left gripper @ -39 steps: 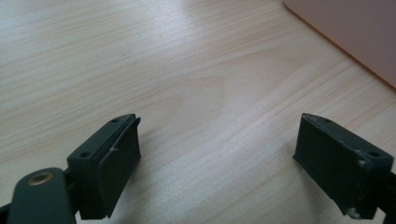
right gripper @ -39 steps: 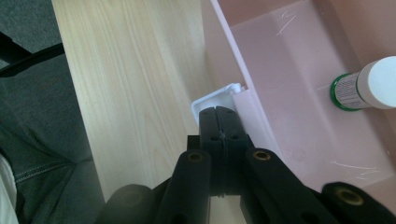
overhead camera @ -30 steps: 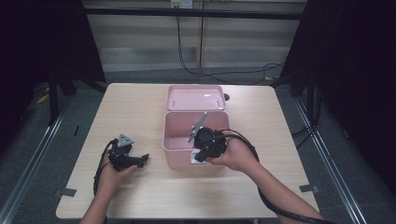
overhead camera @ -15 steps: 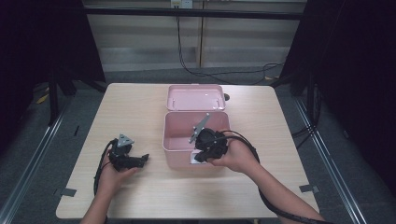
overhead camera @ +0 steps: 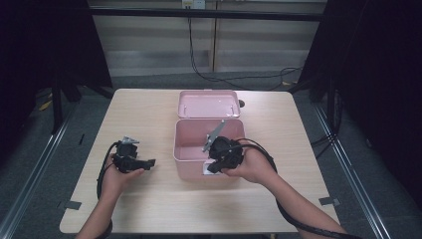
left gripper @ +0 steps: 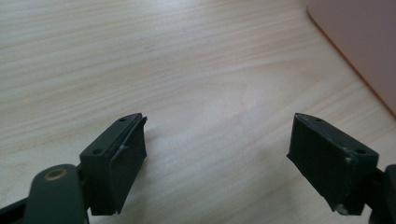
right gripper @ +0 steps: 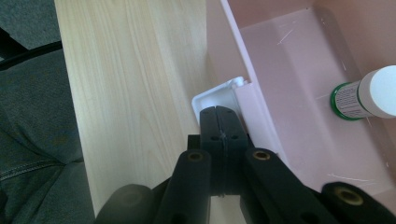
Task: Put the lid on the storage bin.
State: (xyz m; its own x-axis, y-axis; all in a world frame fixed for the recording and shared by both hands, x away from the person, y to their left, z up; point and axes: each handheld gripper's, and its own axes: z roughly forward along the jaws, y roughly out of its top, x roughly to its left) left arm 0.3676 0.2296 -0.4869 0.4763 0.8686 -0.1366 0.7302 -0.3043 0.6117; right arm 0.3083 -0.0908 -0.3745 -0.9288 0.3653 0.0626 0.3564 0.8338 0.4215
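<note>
the pink box [overhead camera: 191,149] stands open at the middle of the worktop [overhead camera: 149,199], its lid [overhead camera: 209,103] laid back on the far side. the right gripper [overhead camera: 214,167] rests at the box's near wall, its fingers [right gripper: 223,123] pressed flat together beside the white latch [right gripper: 219,95] on that wall; whether they pinch anything i cannot tell. inside the box, a white bottle with a green band [right gripper: 364,98] lies on the floor. the left gripper [overhead camera: 148,162] sits on the worktop well to the left of the box, its fingers [left gripper: 119,163] spread wide with only bare wood between them; they have just been closing a little.
</note>
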